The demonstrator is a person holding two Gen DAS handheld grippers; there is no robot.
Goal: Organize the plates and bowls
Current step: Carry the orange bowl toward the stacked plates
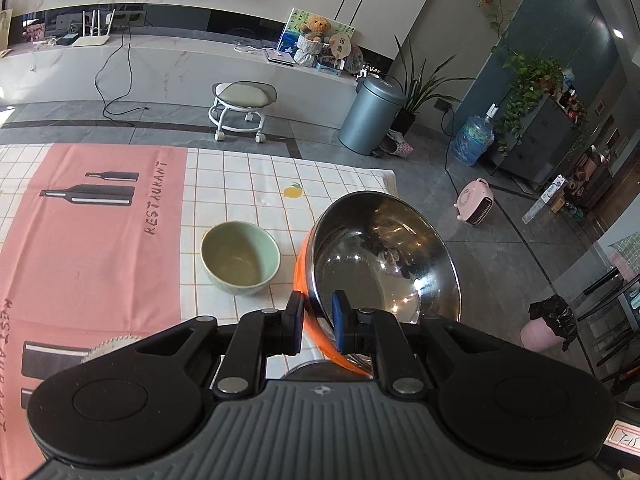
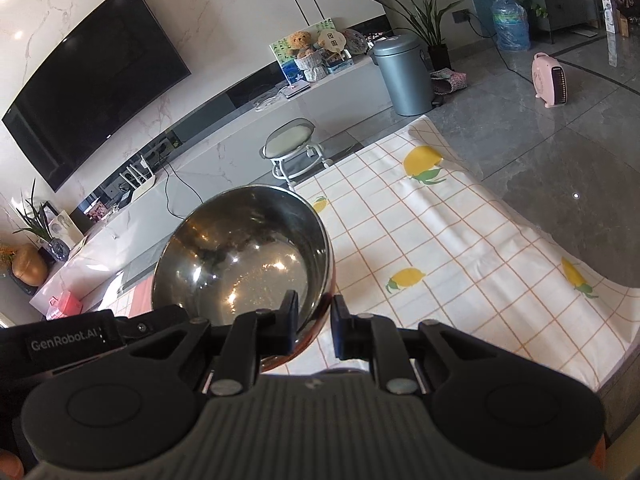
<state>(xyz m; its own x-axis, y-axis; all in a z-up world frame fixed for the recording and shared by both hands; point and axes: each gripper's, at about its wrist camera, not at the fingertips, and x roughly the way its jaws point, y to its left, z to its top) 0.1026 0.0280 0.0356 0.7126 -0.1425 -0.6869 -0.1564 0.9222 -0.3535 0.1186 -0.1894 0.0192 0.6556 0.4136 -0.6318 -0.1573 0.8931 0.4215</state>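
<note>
Steel bowl (image 1: 384,256) is in transport, tilted, its rim pinched by left tongs (image 1: 318,322) and right tongs (image 2: 314,326). Probable next move: lower it level near the green bowl (image 1: 239,256) on the table (image 1: 248,176).

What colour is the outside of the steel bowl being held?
Orange; the steel bowl's outer wall shows best in the left wrist view.

Table under a checked lemon-print cloth (image 1: 256,184), green bowl (image 1: 239,257) directly on it.
</note>
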